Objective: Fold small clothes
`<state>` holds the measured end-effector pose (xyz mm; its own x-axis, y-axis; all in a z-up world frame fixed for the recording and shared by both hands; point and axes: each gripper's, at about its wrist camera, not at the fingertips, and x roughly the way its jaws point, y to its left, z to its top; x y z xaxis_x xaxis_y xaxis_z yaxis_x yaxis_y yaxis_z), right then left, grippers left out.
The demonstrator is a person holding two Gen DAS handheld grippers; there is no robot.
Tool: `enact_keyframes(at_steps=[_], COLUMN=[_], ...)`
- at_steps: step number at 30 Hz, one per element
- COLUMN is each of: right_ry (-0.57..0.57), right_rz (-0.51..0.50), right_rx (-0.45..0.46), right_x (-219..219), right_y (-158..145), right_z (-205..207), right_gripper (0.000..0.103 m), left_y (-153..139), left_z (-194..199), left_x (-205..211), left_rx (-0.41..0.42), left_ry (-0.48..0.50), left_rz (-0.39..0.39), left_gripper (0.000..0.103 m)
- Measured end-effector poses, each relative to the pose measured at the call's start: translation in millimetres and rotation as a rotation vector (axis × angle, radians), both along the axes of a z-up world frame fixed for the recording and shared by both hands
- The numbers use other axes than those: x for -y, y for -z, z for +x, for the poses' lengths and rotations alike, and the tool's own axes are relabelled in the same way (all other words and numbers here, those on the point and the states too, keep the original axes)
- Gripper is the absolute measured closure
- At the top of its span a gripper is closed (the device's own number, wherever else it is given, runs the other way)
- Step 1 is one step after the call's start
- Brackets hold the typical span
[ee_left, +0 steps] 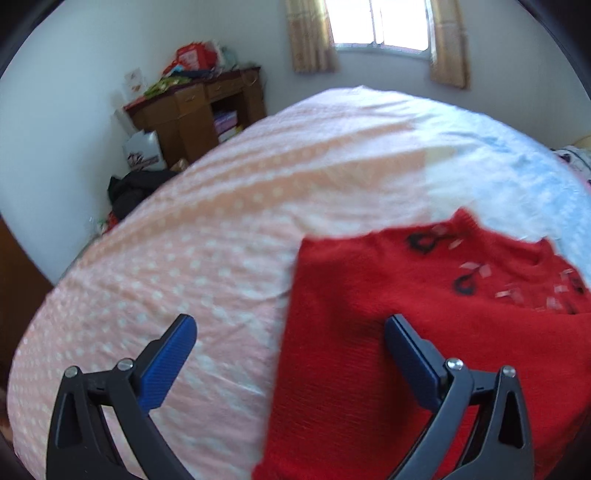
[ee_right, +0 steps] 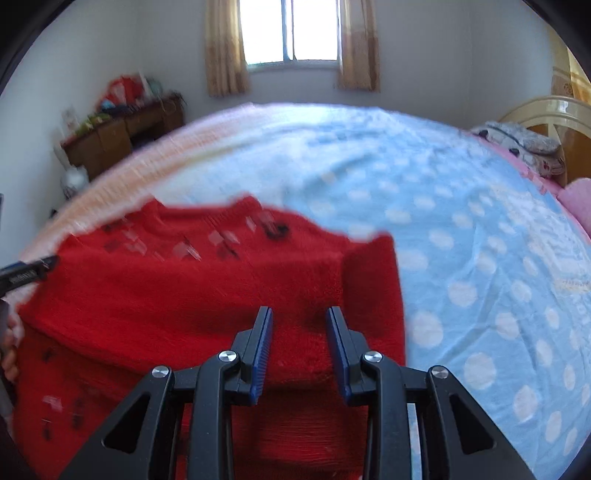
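Red knit fills the lower right of the left wrist view: a small sweater [ee_left: 443,332] with black and pale motifs lies on a bedspread [ee_left: 221,258] of pink with white dots, and its straight left edge runs down between the two blue pads. The left gripper [ee_left: 291,325] has its jaws spread wide, with nothing between them; the left pad hangs over bare pink cloth and the right pad over the red knit, though whether that pad touches it cannot be told. A wooden desk [ee_left: 192,110] piled with things stands by the far wall, beside a curtained window [ee_left: 380,26]. In the right wrist view the sweater [ee_right: 166,295] spreads across the left and centre, where the bedspread [ee_right: 480,258] is blue with white dots. The right gripper [ee_right: 299,314] holds its jaws partly apart, poised over a folded red band of the sweater near its right edge; red knit shows in the gap, but a pinch cannot be made out. At the far left edge a dark tip of the other gripper reaches onto the sweater.
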<state>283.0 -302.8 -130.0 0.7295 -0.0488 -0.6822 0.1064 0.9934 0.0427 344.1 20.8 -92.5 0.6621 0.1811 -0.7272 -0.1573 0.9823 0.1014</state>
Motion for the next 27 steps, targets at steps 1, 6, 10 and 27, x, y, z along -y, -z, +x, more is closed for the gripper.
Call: enact_keyframes(at_steps=[1, 6, 10, 27], right_ry=[0.002, 0.042, 0.052, -0.003], right_rz=[0.027, 0.168, 0.216, 0.061], right_rx=[0.014, 0.013, 0.028, 0.04], right_x=[4, 28, 33, 29], right_y=[-1, 5, 5, -28], right_z=[-2, -1, -5, -224], right_gripper=[0.072, 0.066, 0.066, 0.064], left_y=[6, 11, 9, -14], left_z=[2, 10, 11, -228], left_x=[-7, -26, -14, -72], left_rx=[-0.018, -0.063, -0.055, 0.022], left_ry=[-0.017, -0.075, -0.071, 0.367], left_rz=[-0.035, -0.116, -0.05, -0.249], left_gripper=[0.0, 0.0, 0.0, 0.0])
